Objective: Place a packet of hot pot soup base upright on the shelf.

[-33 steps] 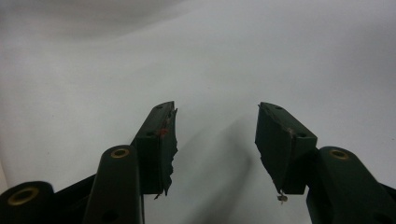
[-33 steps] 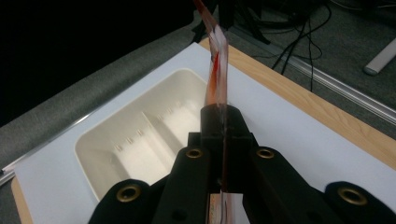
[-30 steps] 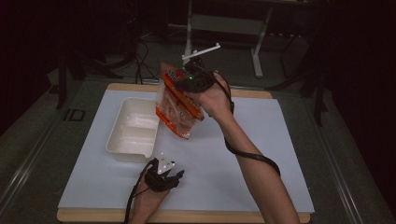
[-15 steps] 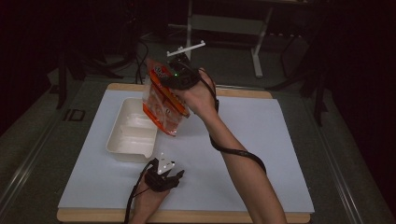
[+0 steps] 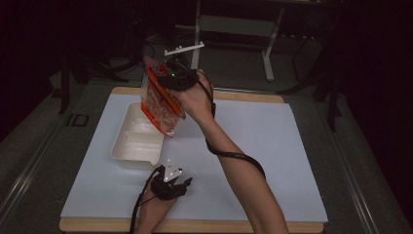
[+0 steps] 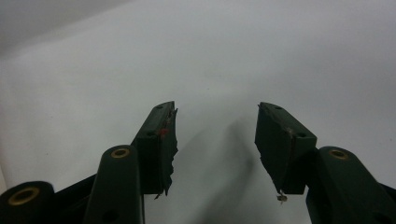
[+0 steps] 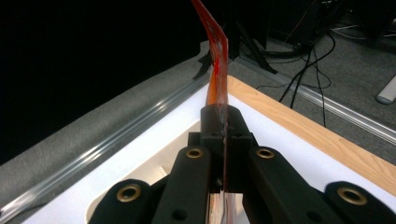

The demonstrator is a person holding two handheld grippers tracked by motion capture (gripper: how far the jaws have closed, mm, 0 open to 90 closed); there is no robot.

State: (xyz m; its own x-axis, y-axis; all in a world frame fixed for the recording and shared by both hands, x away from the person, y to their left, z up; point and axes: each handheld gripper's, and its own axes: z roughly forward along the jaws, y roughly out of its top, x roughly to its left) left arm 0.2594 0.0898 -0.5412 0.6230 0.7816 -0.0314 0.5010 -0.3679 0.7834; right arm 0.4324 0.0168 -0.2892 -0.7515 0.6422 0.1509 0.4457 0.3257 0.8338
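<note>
An orange and red snack bag [image 5: 159,102] hangs in the air over the right edge of a white two-part tray [image 5: 127,146]. My right gripper [image 5: 168,80] is shut on the bag's top edge, and in the right gripper view the thin orange bag edge [image 7: 217,60] rises from between the closed jaws with the tray [image 7: 154,172] below. Near the front of the mat my left gripper [image 5: 176,176] rests low and open. In the left gripper view its jaws [image 6: 215,135] stand apart with bare white mat between them.
A white mat [image 5: 272,146] covers a wooden board [image 5: 253,96] on the table. Dark floor, cables and a metal stand's legs [image 5: 265,53] lie beyond the far edge. The right half of the mat has free room.
My right hand has carried the bag leftward, from over the mat beside the tray to above the tray's right edge. The left gripper has stayed where it was.
</note>
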